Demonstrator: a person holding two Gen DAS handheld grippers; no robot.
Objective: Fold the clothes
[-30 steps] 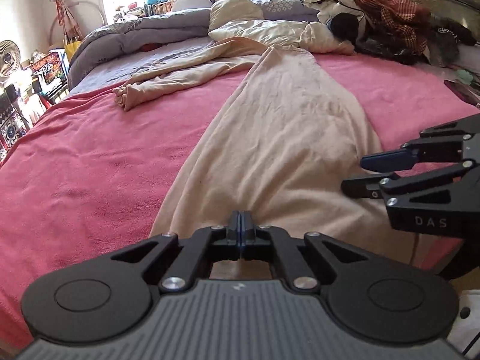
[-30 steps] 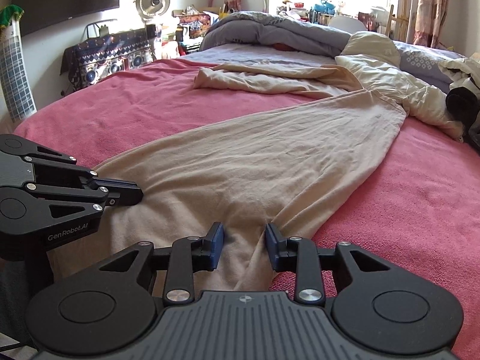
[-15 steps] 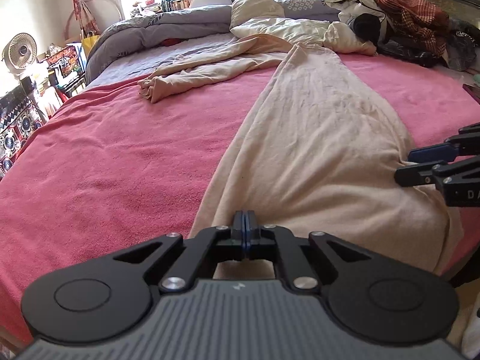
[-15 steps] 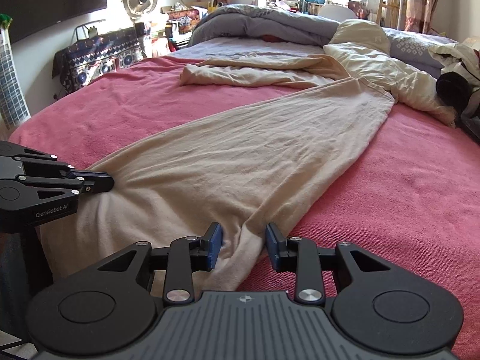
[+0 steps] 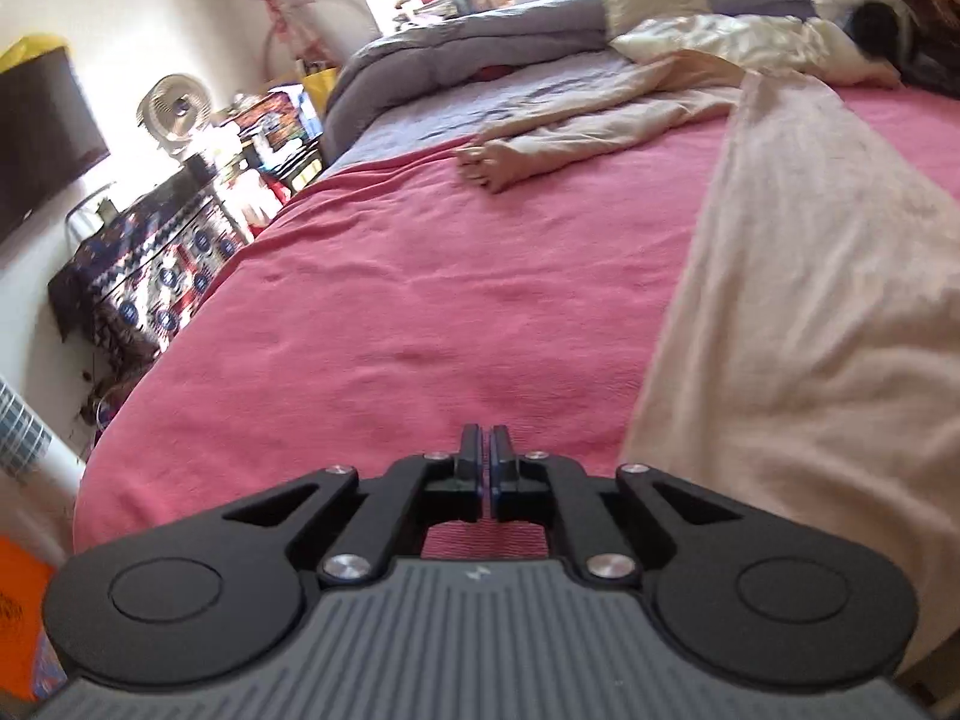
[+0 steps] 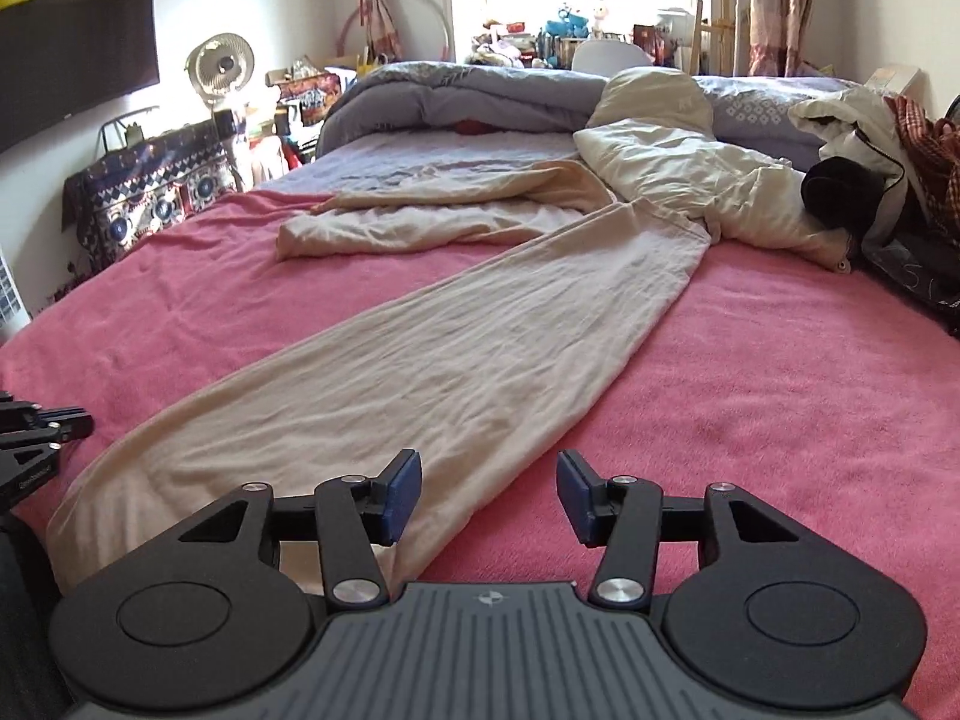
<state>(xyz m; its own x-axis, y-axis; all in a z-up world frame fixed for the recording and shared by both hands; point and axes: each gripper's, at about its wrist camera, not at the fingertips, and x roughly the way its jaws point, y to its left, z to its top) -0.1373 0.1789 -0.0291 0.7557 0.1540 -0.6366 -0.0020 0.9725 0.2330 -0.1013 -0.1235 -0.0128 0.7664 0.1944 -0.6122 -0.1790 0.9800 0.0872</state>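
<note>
Both tongs hover over the near edge of the bed; the left tongs [image 5: 486, 456] have their blue pads pressed together with nothing between them, above bare pink bedspread [image 5: 420, 312], just left of the cloth; the right tongs [image 6: 487, 495] stand half apart — their jaws have just been opening — and nothing is gripped, the near right edge of the cloth lying below the gap, nearer the left pad.

Beige trousers [image 6: 456, 372] lie spread on the bedspread; one leg runs flat from the near edge of the bed diagonally toward the far right, its hem end at the near edge close to both tongs; the other leg [image 6: 420, 222] lies crumpled, bent off toward the far left, its end resting where the pink gives way to a grey sheet.

At the far side a grey duvet [image 6: 468, 96] is heaped, with a cream quilt [image 6: 708, 180] beside it touching the trousers' waist end — a pile of dark and checked clothing [image 6: 900, 168] fills the far right corner.
</note>
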